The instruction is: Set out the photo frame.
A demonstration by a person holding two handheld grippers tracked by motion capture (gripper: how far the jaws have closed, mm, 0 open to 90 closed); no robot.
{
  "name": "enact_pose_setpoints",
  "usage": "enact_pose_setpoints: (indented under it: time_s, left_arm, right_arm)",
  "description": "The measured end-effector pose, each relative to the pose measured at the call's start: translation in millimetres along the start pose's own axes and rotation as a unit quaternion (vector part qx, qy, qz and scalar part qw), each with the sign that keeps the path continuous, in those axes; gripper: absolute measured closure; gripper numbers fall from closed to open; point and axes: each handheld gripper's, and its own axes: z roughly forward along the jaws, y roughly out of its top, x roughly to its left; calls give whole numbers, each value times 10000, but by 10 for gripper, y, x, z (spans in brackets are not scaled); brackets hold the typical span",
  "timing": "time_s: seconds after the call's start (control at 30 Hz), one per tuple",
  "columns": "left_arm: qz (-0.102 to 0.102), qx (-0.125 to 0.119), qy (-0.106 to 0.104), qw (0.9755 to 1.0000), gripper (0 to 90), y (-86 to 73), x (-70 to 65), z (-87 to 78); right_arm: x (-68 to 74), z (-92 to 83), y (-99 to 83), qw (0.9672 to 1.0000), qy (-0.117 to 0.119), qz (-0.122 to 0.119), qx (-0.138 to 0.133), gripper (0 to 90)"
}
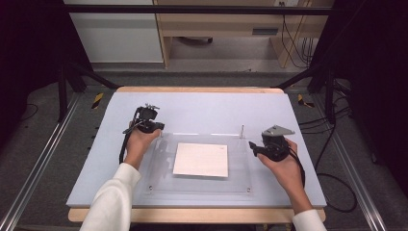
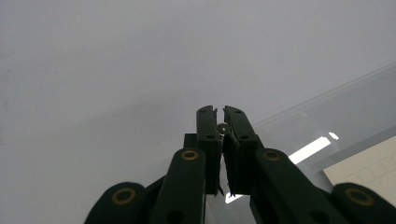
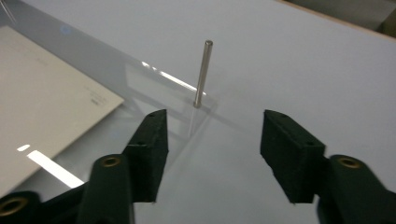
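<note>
A lab is showing here: a metal frame (image 1: 67, 91) is enclosing the table (image 1: 202, 108), cables (image 1: 332, 159) trailing on grey carpet (image 1: 43, 144).

Overhead view, two close claw views

The table (image 1: 202, 106) has a pale blue-grey top with a wooden edge visible at its far and near sides. A clear plastic plate (image 1: 199, 185) lies flat on it, near the front edge. A white sheet of paper (image 1: 201, 159) lies at the plate's centre.
</note>
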Motion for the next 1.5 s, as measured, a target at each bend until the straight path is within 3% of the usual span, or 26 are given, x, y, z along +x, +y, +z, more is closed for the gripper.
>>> enact_pose_setpoints:
  time_s: [0.13,0.2,0.4,0.57,0.67,0.83,1.17,1.27,1.5]
  left_arm:
    - [-22,32,-14,10000,849,6,4,1]
    - [3,49,10,10000,849,9,-2,1]
    - [-46,93,-26,9999,848,21,3,6]
    - [-65,105,-33,9999,848,23,4,8]
    - [-58,131,-36,9999,848,31,11,10]
    - [-92,171,-56,9998,848,49,21,19]
    - [-139,287,-51,9995,848,89,30,37]
    - [-159,294,-57,9994,848,95,33,41]
    - [-169,280,-62,9994,847,93,36,48]
  right_arm:
    - [23,-210,-193,9999,-73,68,-137,235]
    - [33,-287,-263,9999,61,134,-21,146]
    - [114,-493,-583,9995,306,-35,77,136]
    - [149,-585,-695,9991,208,-336,164,199]
    - [168,-624,-750,9980,168,-609,75,228]
    - [224,-637,-843,9935,236,-1107,142,250]
    - [412,-654,-904,9817,564,-1806,235,285]
    - [440,-646,-891,9808,696,-1817,161,285]
    - [526,-600,-871,9753,870,-2027,150,288]
